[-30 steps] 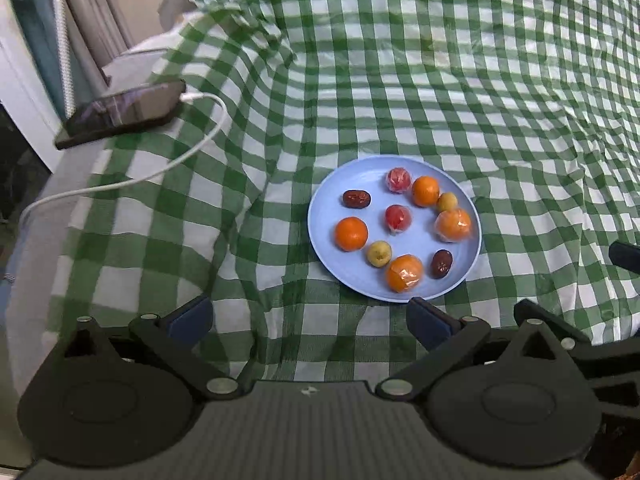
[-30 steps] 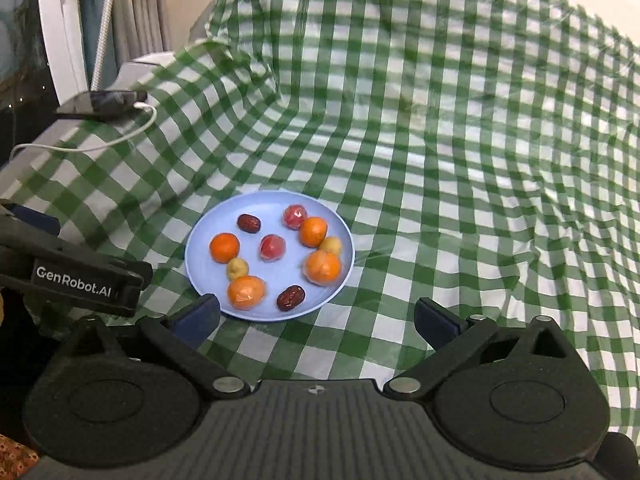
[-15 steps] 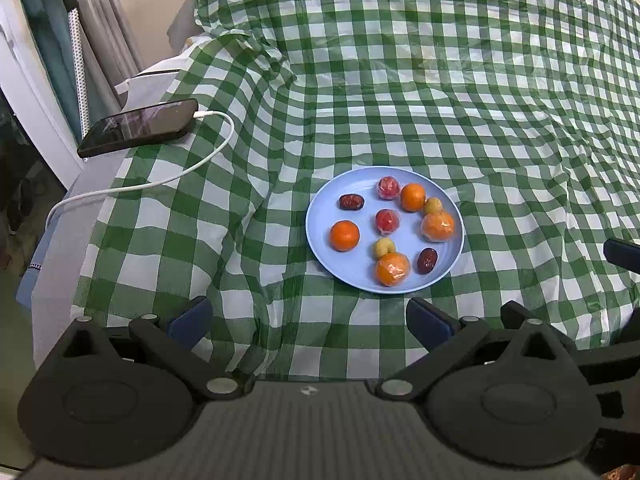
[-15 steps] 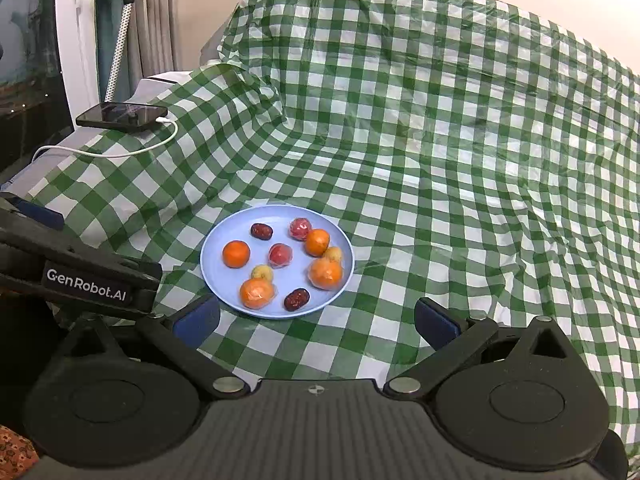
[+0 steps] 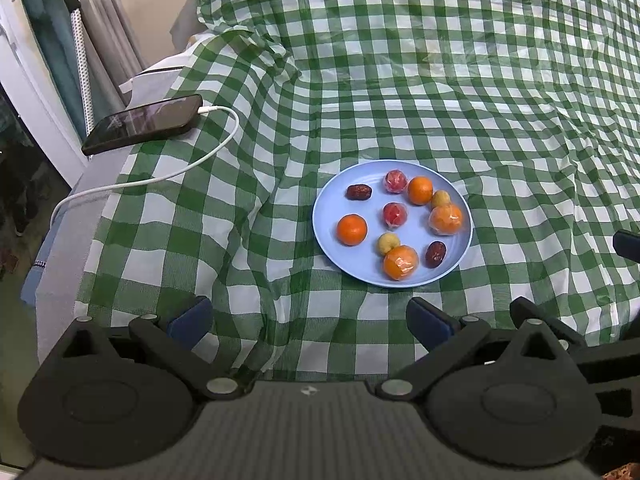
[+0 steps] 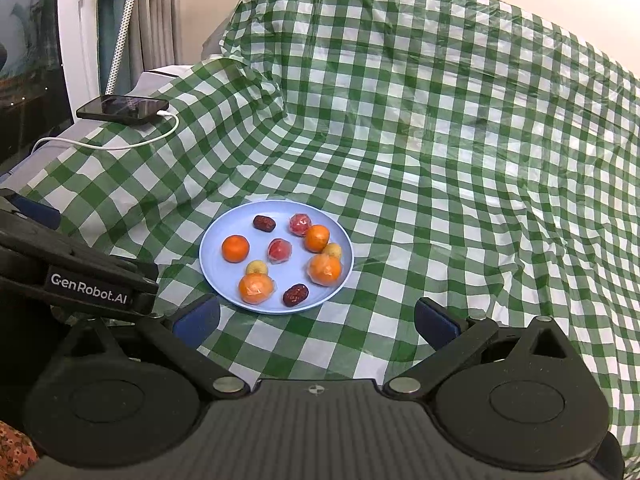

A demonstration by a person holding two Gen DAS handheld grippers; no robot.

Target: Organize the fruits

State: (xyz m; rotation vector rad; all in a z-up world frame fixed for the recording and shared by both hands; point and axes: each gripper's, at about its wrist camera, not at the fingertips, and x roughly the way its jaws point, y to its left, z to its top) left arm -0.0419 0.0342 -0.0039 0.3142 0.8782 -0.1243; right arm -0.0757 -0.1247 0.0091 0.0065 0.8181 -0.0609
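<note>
A light blue plate [image 5: 332, 216] [image 6: 216, 276] lies on the green checked cloth and holds several small fruits: oranges [image 5: 351, 229] [image 6: 235, 248], two of them in clear wrap [image 5: 401, 262], red wrapped fruits [image 5: 395, 215], small yellow fruits [image 5: 388, 243] and dark red dates [image 5: 358, 192] [image 6: 296, 295]. My left gripper [image 5: 308, 322] is open and empty, short of the plate's near left side. My right gripper [image 6: 316, 320] is open and empty, just short of the plate's near edge. The left gripper's body also shows at the left of the right wrist view [image 6: 80, 276].
A black phone [image 5: 144, 123] [image 6: 122, 109] with a white charging cable [image 5: 168, 172] lies at the far left by the cloth's edge. Curtains and a window frame stand behind it. The cloth rises over a backrest at the rear and is wrinkled.
Both grippers have drawn back and up from the plate, so it looks smaller and farther. Both stayed open. The fruits have not moved.
</note>
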